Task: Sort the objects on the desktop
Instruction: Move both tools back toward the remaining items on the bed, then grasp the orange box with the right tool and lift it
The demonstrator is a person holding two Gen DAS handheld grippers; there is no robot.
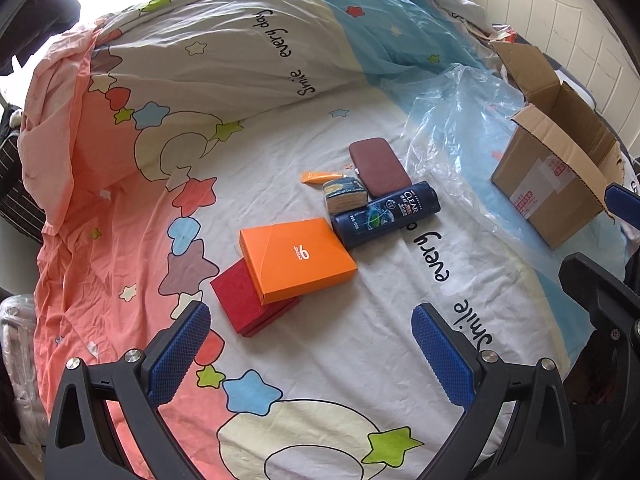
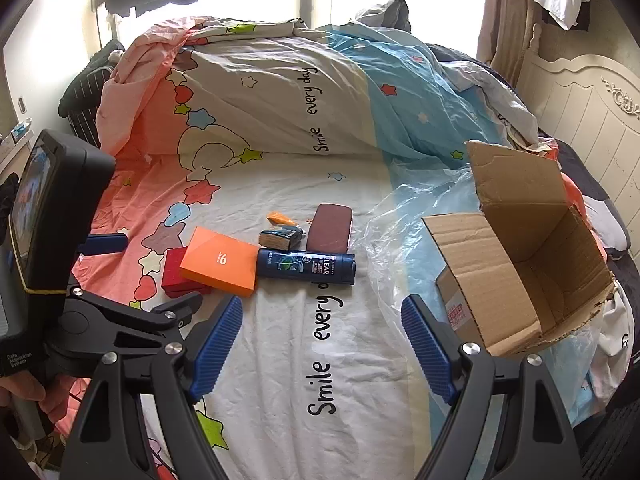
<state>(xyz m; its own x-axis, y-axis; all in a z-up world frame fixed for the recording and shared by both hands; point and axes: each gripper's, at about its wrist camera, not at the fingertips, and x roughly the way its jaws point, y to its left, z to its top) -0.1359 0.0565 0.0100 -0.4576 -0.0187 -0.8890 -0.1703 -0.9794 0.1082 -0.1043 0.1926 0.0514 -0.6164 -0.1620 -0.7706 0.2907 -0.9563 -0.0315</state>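
A cluster of objects lies mid-bed: an orange box (image 1: 298, 261) (image 2: 219, 266) resting partly on a red box (image 1: 240, 304) (image 2: 173, 270), a dark blue shampoo bottle (image 1: 386, 214) (image 2: 306, 267), a maroon case (image 1: 378, 166) (image 2: 330, 229), a small blue-and-tan packet (image 1: 346, 196) (image 2: 280, 238) and a small orange tube (image 1: 318, 178) (image 2: 280, 218). An open cardboard box (image 1: 556, 184) (image 2: 520, 268) stands to the right. My left gripper (image 1: 310, 352) is open, short of the red box. My right gripper (image 2: 322, 344) is open over bare sheet, left of the cardboard box.
A clear plastic bag (image 1: 460, 140) (image 2: 404, 232) lies between the objects and the cardboard box. A folded quilt (image 1: 224, 64) (image 2: 280, 92) rises behind them. A white headboard (image 2: 580, 96) stands at the right. A hand (image 2: 24, 396) holds the left gripper's handle.
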